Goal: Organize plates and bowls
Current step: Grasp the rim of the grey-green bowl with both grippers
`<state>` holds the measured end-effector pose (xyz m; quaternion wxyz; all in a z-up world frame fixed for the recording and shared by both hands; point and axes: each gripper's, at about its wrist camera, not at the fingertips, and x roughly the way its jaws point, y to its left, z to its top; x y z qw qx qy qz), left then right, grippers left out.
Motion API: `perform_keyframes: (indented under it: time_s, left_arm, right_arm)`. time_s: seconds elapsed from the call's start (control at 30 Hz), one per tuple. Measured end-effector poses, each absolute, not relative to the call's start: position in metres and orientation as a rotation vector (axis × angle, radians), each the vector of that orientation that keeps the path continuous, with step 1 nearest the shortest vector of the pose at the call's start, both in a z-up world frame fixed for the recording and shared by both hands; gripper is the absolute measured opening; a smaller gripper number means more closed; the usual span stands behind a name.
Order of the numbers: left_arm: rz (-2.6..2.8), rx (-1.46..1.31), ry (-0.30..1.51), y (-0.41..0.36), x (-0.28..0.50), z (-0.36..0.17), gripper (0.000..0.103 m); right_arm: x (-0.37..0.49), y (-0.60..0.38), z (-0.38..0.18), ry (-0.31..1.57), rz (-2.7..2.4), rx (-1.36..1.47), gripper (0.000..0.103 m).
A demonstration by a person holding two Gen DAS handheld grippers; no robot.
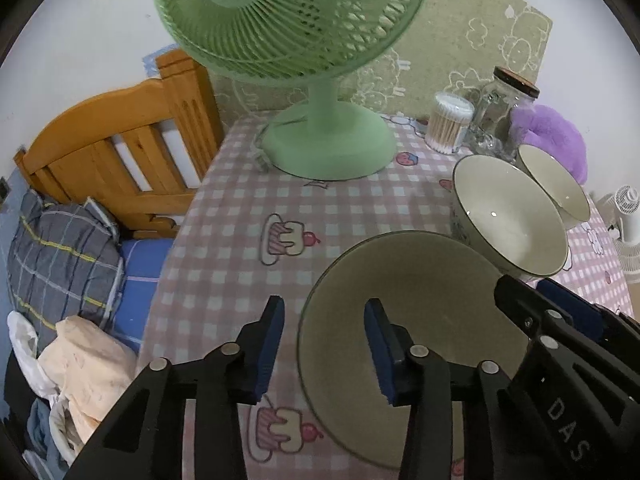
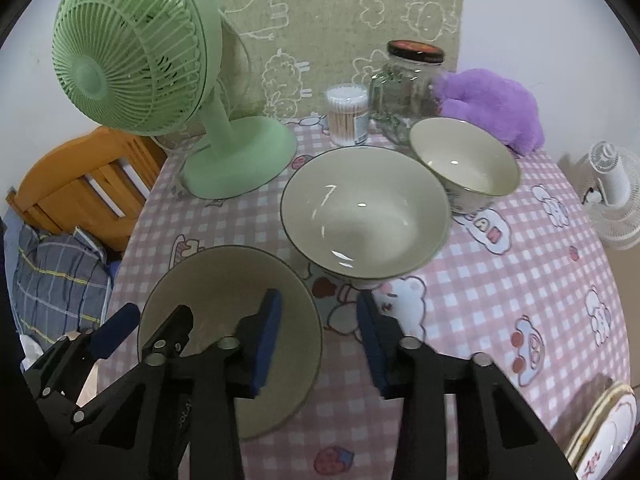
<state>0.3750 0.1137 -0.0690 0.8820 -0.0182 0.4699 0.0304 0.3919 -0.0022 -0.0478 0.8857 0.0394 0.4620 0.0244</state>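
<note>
Over the near edge of the pink checked tablecloth, both grippers hang with jaws spread wide and nothing between the pads. Left gripper straddles the left rim of the plate; right gripper straddles its right rim. Plate lies flat. Just behind it stands the large bowl, then the small bowl. Green desk fan at back left; glass jar and cotton-swab tub along the wall.

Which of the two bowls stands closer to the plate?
The larger bowl, in the middle of the table; its rim nearly meets the plate. The smaller bowl sits farther back, beside the purple plush.
</note>
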Motion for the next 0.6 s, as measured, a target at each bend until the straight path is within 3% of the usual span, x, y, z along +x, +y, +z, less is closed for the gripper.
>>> perform_keyframes:
  time_s: [0.13,0.6]
  left_arm:
    - [0.058,-0.001,0.995,0.11,0.381,-0.075,0.027]
    - [0.036,0.034,1.024,0.102,0.368,-0.068,0.024]
  right_arm:
    - [0.401,-0.001,-0.057,0.988,0.065,0.086,0.015]
    - [0.386,-0.003,-0.049,1.006,0.046,0.072,0.015]
